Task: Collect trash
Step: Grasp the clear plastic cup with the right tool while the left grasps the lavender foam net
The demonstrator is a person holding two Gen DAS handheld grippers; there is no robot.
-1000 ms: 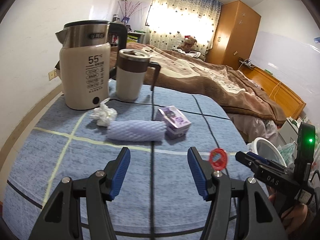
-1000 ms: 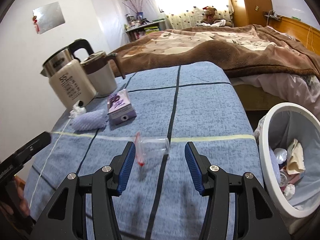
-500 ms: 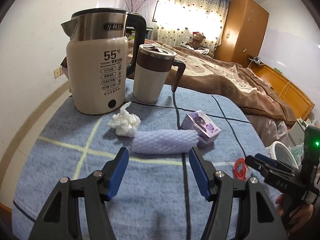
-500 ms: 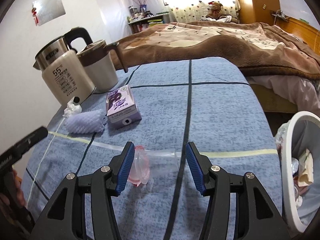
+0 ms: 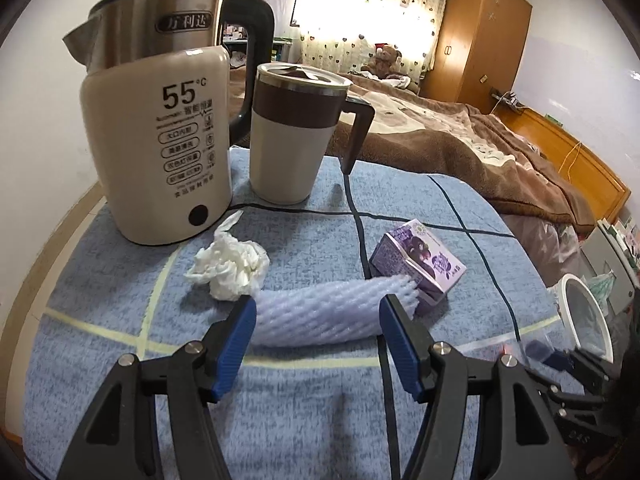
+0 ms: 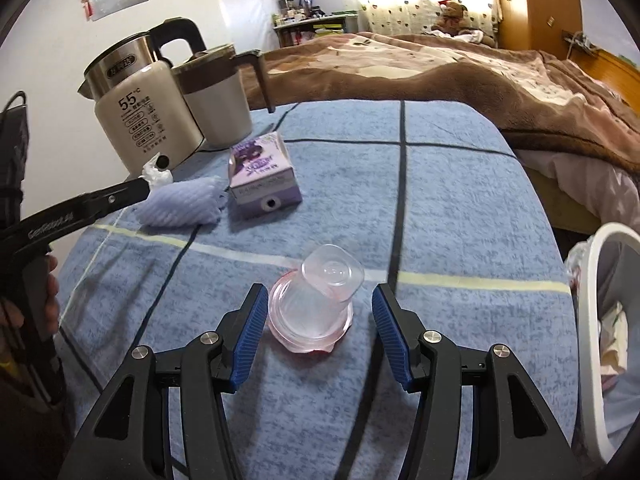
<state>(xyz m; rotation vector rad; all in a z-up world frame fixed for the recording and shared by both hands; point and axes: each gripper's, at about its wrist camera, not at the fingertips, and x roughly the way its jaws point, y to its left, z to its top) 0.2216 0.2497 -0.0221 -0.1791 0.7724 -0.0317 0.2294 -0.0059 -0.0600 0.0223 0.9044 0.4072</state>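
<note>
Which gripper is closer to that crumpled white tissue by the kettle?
Left. The left gripper sits just short of the crumpled white tissue, straddling purple foam netting. The right gripper is farther off, around a clear plastic cup.

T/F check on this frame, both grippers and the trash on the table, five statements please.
1. Both grippers, left and right, are open. True.
2. The right gripper holds the cup. False: the cup lies on its side on the table, between the open fingers.
3. The foam sleeve lies in front of the left gripper. True.
4. The carton stands upright. False: it lies flat.
5. The tissue is in the bin. False: it sits on the table by the kettle.
</note>
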